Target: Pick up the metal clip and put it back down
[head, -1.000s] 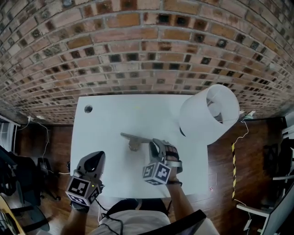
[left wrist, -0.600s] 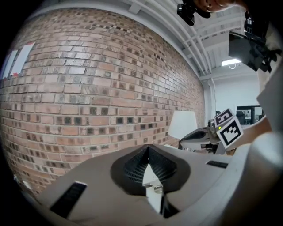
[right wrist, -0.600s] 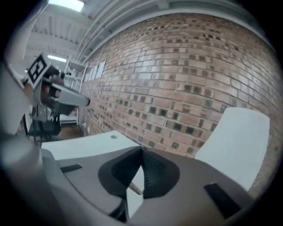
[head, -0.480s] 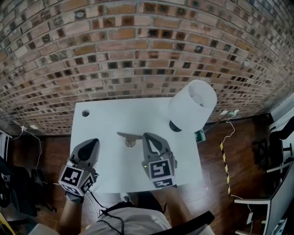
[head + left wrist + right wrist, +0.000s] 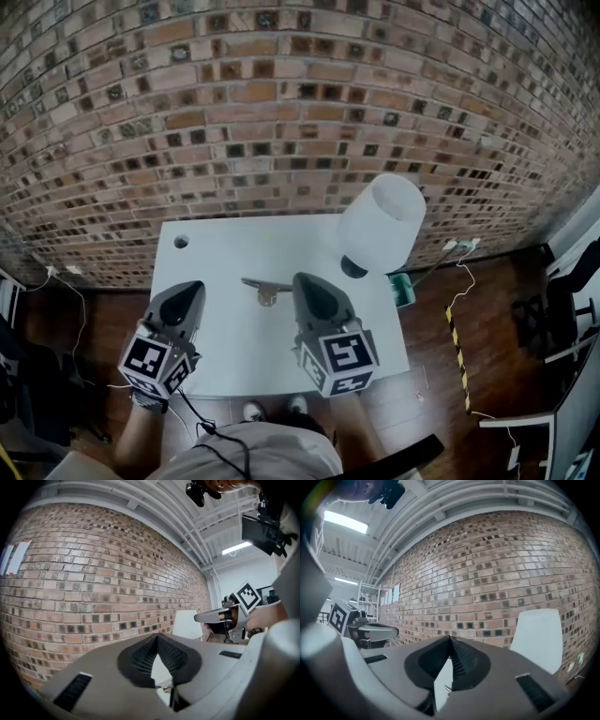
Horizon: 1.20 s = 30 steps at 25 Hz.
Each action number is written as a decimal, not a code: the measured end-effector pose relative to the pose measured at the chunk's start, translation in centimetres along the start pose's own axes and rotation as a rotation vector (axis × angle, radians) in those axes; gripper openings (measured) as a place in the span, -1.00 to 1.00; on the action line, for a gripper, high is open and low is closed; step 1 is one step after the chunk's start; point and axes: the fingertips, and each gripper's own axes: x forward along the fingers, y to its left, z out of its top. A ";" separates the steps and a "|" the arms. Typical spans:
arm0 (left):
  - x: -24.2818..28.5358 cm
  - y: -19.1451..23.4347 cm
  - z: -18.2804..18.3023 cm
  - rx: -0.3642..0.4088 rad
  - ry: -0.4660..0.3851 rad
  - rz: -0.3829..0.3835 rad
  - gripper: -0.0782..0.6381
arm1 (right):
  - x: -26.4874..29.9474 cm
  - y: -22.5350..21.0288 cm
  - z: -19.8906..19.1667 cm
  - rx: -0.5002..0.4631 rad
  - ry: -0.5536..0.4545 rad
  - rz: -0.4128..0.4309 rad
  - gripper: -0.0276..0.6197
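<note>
Nearest: left gripper (image 5: 187, 290), held over the near-left part of the worktop (image 5: 225, 361). It points level at the wall, not down. Its fingers (image 5: 140, 658) meet at the tips, with nothing between them.

Beside it: right gripper (image 5: 305, 279), over the near middle, also pointing level. Its fingers are closed tip to tip and empty.

Next out: clip (image 5: 267, 287). It lies on the worktop between the two grippers' tips, nearer the right one. Neither gripper holds it.

Further: small hole (image 5: 181, 242) at the far-left corner. Lamp (image 5: 382, 225) with a white shade at the far right, near the right gripper's side. Brick wall (image 5: 281, 112) behind everything.

Judgement: either the clip is already back down or the pick has not begun. These views do not settle which.

Risks from here:
- If the right gripper comes down with its fingers closed, it would shove the clip across the smooth top instead of straddling it. It needs to open first.
- The clip is thin metal. A shallow or off-centre pinch could let it slip out or spring away.
- A wide swing to the right could clip the lampshade and tip the lamp.
- The two grippers are close together, so a careless reach could knock one against the other.
</note>
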 end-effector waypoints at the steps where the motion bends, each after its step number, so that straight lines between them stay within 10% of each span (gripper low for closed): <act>1: -0.1 -0.1 0.2 0.003 -0.003 0.008 -0.79 | -0.3 0.0 0.4 0.017 -0.014 0.008 -0.97; 30: -5.6 -2.9 -1.9 0.028 0.034 -0.004 -0.79 | -6.4 5.6 -2.4 -0.012 0.101 0.028 -0.97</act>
